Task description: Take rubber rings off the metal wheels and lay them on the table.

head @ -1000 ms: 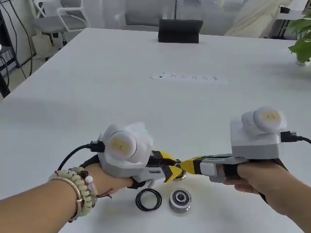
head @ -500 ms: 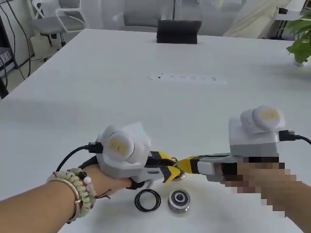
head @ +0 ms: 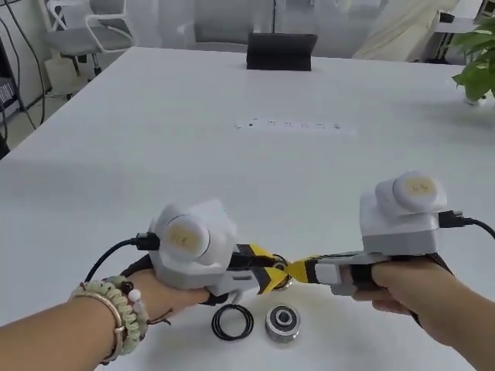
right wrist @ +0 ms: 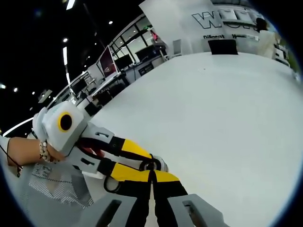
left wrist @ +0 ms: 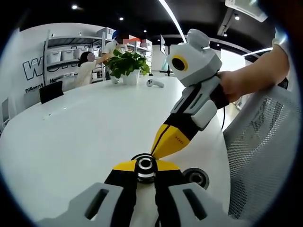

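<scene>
My left gripper (head: 273,275) is shut on a small metal wheel (left wrist: 145,164), held just above the white table (head: 232,170). From the right, my right gripper (head: 293,270) meets that wheel tip to tip, its jaws pinched together on the black rubber ring (right wrist: 152,165) around the rim. Below the held wheel, a couple of loose black rubber rings (head: 232,321) lie flat near the table's front edge. Right beside them stands a bare metal wheel (head: 283,323), also visible as the bare wheel (left wrist: 195,177) in the left gripper view.
A white power strip (head: 294,124) lies mid-table. A black stand or laptop (head: 280,51) sits at the far edge, with office chairs (head: 93,31) behind it and a green plant (head: 478,66) at the far right. A mesh chair (left wrist: 265,142) stands close to me.
Both grippers stay locked together at the held wheel, drifting only slightly. The view has shifted a little with my head. The loose rings and bare wheel have not moved.
</scene>
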Demonstrator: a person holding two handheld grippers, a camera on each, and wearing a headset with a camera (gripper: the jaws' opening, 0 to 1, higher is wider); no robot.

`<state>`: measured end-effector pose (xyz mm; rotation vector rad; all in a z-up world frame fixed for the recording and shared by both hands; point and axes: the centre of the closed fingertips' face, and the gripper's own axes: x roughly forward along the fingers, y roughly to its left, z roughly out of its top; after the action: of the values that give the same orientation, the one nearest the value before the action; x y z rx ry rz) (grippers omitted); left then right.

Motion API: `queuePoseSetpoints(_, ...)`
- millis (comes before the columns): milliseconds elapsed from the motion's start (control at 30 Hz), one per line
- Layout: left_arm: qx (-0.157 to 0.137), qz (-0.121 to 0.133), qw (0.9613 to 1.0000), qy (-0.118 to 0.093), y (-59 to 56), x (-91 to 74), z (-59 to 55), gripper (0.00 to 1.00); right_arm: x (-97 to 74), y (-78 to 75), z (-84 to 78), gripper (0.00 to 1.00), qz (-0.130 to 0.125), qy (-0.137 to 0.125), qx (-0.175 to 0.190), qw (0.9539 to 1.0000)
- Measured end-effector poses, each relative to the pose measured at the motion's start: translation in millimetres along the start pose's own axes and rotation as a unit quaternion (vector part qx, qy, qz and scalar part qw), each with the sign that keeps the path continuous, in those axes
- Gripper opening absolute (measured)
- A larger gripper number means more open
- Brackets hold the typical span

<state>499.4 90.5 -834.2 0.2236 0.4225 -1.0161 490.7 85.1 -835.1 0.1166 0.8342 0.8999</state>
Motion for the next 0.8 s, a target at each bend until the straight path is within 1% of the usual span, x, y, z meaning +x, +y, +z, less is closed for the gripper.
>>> queuePoseSetpoints(67,-0.007,-0.005,1.0,0.003,-1.2,0.2,0.5,0.1,-0.2,-0.5,-0.2,0.0,-0.001,0.001,-0.001,1.0)
queuePoseSetpoints(100,-0.02,-0.011,0.9997,0.007,-2.7,0.3,0.7,0.12,-0.2,-0.7,0.3,0.0,-0.001,0.0,-0.001,1.0)
queuePoseSetpoints(133,-0.022,-0.012,0.9996,0.01,-2.2,0.5,1.1,0.13,-0.1,-0.8,0.6,0.0,-0.001,0.0,-0.001,1.0)
queuePoseSetpoints(167,-0.022,-0.013,0.9996,0.013,-2.2,0.7,1.4,0.13,-0.1,-0.7,1.0,0.0,-0.001,0.0,-0.002,1.0)
queuePoseSetpoints(300,-0.007,-0.016,0.9991,0.039,-4.2,-0.9,0.1,0.13,-0.6,0.5,2.4,0.0,0.0,-0.001,-0.006,1.0)
queuePoseSetpoints(333,-0.004,-0.017,0.9989,0.043,-4.7,-1.7,0.1,0.13,-0.7,0.5,2.8,0.0,0.0,-0.002,-0.007,1.0)
queuePoseSetpoints(433,0.005,-0.018,0.9991,0.039,-3.2,-5.1,5.3,0.13,-1.4,0.2,5.0,0.0,-0.001,-0.006,-0.006,1.0)
queuePoseSetpoints(533,-0.001,-0.014,0.9996,0.025,1.3,-10.9,17.2,0.16,-2.3,0.1,6.7,0.0,-0.001,-0.009,-0.002,1.0)
queuePoseSetpoints(567,-0.001,-0.015,0.9996,0.022,1.4,-12.5,19.8,0.17,-2.3,0.6,7.1,0.0,-0.001,-0.01,-0.001,0.9999)
queuePoseSetpoints(667,0.008,-0.014,0.9997,0.016,2.2,-19.5,28.6,0.2,-2.8,2.1,7.9,0.0,-0.001,-0.012,-0.002,0.9999)
queuePoseSetpoints(800,0.013,-0.019,0.9997,0.01,0.2,-25.5,37.1,0.26,-3.7,3.8,10.6,0.0,0.001,-0.016,-0.003,0.9999)
